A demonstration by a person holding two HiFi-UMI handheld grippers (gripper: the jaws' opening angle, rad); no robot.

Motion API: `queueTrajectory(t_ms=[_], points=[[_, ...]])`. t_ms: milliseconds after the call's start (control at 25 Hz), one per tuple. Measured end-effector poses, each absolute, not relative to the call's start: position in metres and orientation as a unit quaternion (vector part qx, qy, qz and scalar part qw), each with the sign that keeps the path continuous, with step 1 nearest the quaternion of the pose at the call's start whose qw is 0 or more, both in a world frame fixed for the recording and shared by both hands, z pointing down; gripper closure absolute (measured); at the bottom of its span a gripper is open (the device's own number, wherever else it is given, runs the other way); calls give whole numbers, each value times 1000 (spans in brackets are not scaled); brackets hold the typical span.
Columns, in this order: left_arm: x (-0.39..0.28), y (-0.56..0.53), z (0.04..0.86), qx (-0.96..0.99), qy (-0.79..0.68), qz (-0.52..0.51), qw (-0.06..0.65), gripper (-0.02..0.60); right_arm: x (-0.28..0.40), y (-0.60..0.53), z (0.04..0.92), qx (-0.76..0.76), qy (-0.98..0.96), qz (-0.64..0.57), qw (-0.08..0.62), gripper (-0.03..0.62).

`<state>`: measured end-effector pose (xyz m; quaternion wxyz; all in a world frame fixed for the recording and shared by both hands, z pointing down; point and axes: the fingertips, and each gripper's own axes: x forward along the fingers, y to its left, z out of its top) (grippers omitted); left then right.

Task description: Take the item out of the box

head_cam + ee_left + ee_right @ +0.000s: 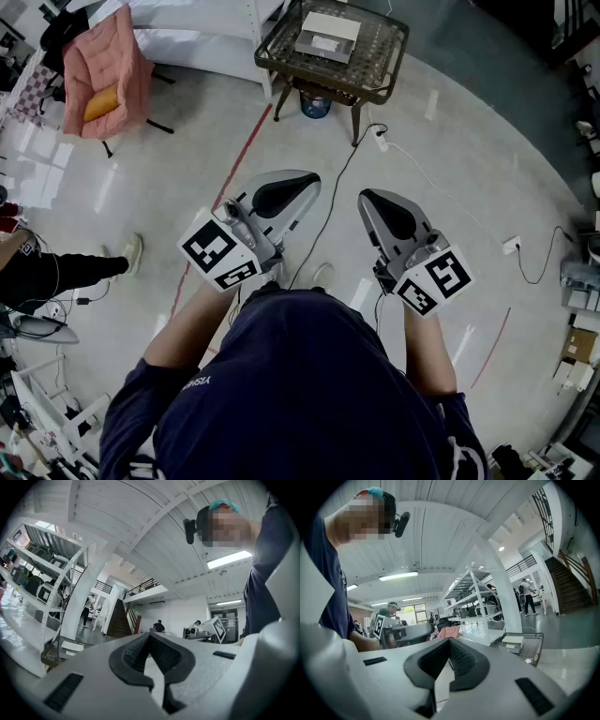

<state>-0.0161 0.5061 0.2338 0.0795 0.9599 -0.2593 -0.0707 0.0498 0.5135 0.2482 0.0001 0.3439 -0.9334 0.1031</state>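
Both sets of jaws are pressed together with nothing between them. The left gripper [151, 635] and the right gripper [450, 641] are held side by side, close in front of the person [300, 394] and above the floor [469, 169]. Far ahead, well apart from both, the box [327, 37] lies on a wire table [380, 80].

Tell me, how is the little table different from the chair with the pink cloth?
The table is dark metal and holds a pale flat box; the chair is draped in pink cloth with something orange on it. In the head view the table sits top middle, the chair top left. Both stand on the pale floor.
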Motion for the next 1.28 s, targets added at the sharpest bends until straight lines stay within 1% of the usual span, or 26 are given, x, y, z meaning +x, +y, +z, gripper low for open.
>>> queueTrajectory(t_ms=[440, 920, 1280], points=[[6, 500, 233, 957, -271, -68, 76, 574, 70, 505, 247, 333, -937, 105, -9, 574], [38, 500, 238, 951, -292, -66, 76, 574, 111, 503, 246, 323, -940, 106, -17, 574], [40, 472, 246, 948, -301, -67, 84, 574, 113, 476, 253, 316, -942, 114, -9, 574]])
